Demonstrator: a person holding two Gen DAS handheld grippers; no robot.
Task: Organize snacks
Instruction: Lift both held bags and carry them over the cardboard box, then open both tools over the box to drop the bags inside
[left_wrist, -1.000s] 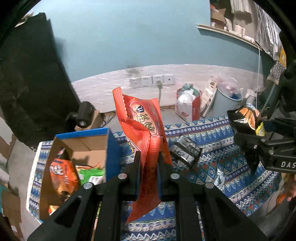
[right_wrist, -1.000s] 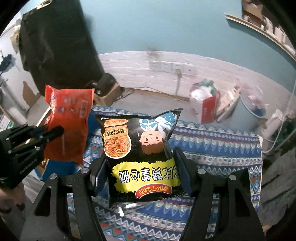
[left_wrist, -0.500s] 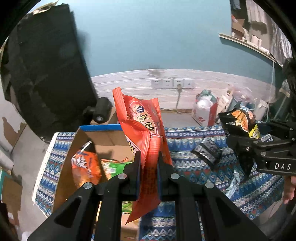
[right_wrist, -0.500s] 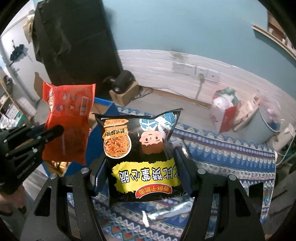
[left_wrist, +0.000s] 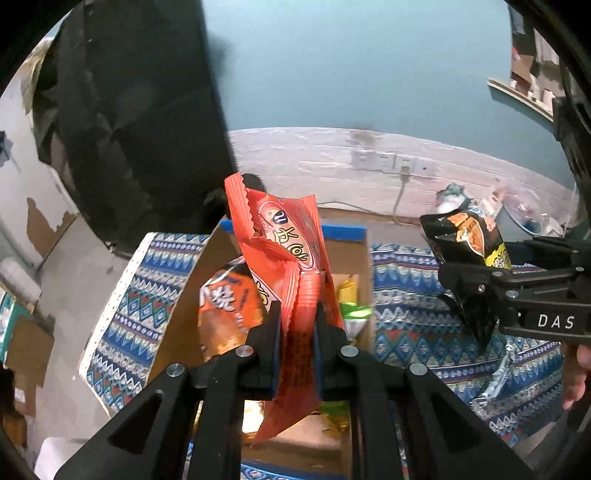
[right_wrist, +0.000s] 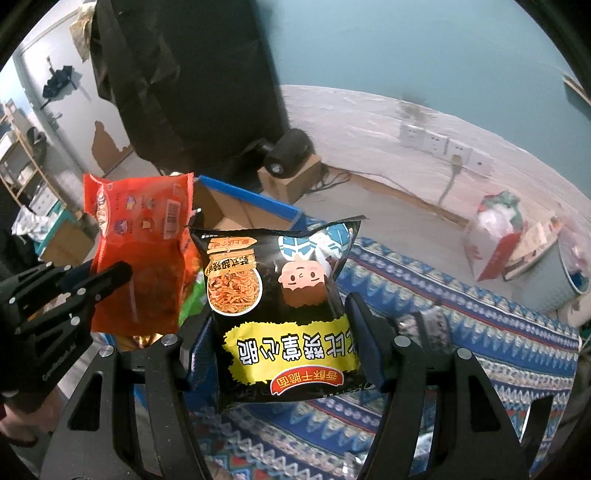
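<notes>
My left gripper (left_wrist: 297, 325) is shut on a red snack packet (left_wrist: 284, 251) and holds it upright above the open cardboard box (left_wrist: 347, 243) with blue edges. The box holds an orange packet (left_wrist: 225, 306) and a green one (left_wrist: 352, 314). My right gripper (right_wrist: 277, 332) is shut on a black noodle snack bag (right_wrist: 280, 302), held in the air over the patterned cloth. The left gripper (right_wrist: 107, 280) with the red packet (right_wrist: 140, 251) shows at the left of the right wrist view. The right gripper (left_wrist: 476, 291) with its black bag (left_wrist: 469, 240) shows at the right of the left wrist view.
A blue patterned cloth (left_wrist: 417, 325) covers the table. A silver wrapper (left_wrist: 498, 373) lies on it at the right. A large black shape (left_wrist: 122, 129) stands behind the box. A red-and-white bag (right_wrist: 495, 229) and a bin (right_wrist: 569, 273) stand on the floor by the wall.
Both grippers have moved left with their packets. The red packet now hangs over the open box; the black bag has followed toward the box.
</notes>
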